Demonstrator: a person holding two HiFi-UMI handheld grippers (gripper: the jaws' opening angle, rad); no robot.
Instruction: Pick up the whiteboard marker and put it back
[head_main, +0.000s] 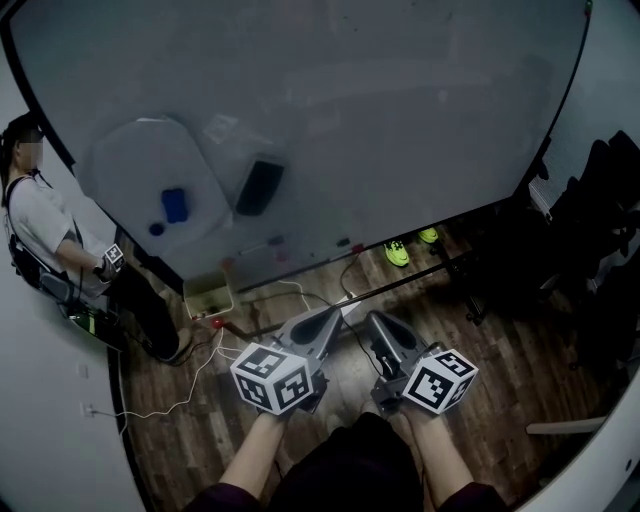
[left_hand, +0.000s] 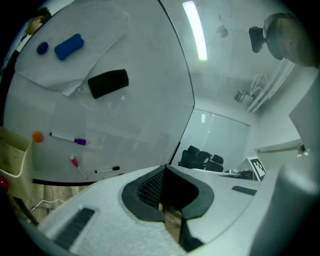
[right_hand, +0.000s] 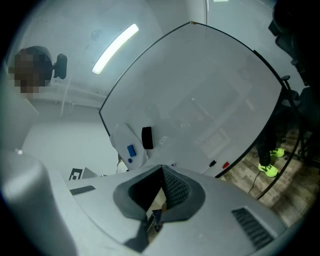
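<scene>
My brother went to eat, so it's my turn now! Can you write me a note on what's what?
Left hand-held gripper: shut, empty, held low in front of the whiteboard.
Right hand-held gripper: shut, empty, beside the left one.
Markers: the purple-capped marker, pink marker and black-capped marker all sit low on the board, toward its left side.
Done: nothing yet; no marker is picked up.
Left: open a gripper, take a marker off the board, then put it back.
</scene>
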